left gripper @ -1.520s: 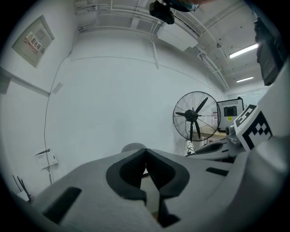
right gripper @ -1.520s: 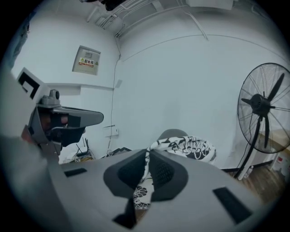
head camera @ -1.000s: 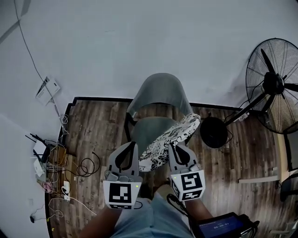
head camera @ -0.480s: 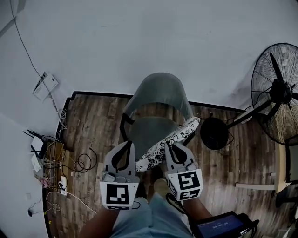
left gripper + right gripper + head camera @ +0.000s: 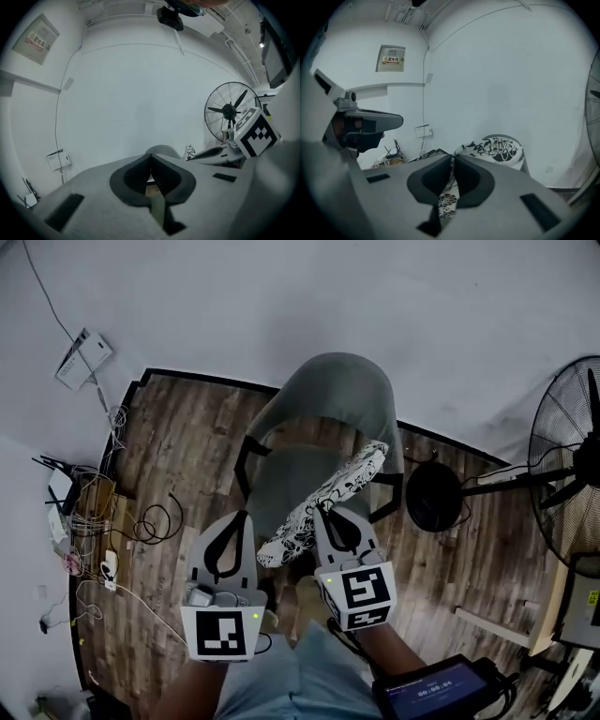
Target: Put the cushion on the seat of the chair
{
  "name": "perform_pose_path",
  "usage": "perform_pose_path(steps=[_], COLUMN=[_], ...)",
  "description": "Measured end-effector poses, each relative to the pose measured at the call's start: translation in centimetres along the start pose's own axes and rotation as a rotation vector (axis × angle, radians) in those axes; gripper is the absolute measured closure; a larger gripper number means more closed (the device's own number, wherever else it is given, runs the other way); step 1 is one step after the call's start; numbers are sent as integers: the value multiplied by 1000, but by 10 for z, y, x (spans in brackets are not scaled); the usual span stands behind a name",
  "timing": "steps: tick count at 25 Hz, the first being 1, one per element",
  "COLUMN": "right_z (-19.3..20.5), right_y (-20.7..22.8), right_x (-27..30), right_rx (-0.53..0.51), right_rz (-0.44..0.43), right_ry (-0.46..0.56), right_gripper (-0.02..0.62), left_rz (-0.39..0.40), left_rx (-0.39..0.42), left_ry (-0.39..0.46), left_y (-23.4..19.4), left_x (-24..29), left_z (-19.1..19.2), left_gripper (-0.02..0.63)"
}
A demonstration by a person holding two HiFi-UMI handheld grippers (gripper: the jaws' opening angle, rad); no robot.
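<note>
My right gripper (image 5: 325,514) has its fingers clenched on the near edge of the cushion (image 5: 339,487), which hangs tilted above the chair (image 5: 328,395) seat (image 5: 289,479). The left gripper (image 5: 238,518) fingers are closed, empty. I'd lower the cushion flat and centred before letting go

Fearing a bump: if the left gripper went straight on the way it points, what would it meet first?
Probably the chair, at its seat edge; nothing shows between it and the left gripper. Depth is unclear.
</note>
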State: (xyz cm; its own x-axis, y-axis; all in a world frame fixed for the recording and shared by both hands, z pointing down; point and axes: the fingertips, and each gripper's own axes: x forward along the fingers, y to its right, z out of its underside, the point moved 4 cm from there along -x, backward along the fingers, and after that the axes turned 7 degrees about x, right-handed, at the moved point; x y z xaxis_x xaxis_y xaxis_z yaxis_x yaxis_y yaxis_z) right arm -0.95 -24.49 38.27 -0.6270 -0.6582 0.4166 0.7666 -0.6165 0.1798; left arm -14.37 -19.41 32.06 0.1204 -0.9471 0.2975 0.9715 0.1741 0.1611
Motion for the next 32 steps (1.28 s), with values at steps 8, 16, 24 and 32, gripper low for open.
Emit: perform_pose_path(steps=[8,16,24,32], right_z=[-6,44,141,178], right_y=[-10,10,63,113], right_x=[80,144,169,157], right_rx=[-18,10,59,151], right_rz=[-140,-223,-144,-36], right_ry=[-42,-169,-345,-414], right_gripper=[580,578,577,571], left_rz=[-115,-147,-79,8], left_rx=[-64,-93,-113,-101], left_ry=[-85,-192,-270,-295], left_y=[-31,-44,-19,7], left_x=[22,57,80,106], left_z=[29,68,115,115], left_gripper=[601,601,601,601])
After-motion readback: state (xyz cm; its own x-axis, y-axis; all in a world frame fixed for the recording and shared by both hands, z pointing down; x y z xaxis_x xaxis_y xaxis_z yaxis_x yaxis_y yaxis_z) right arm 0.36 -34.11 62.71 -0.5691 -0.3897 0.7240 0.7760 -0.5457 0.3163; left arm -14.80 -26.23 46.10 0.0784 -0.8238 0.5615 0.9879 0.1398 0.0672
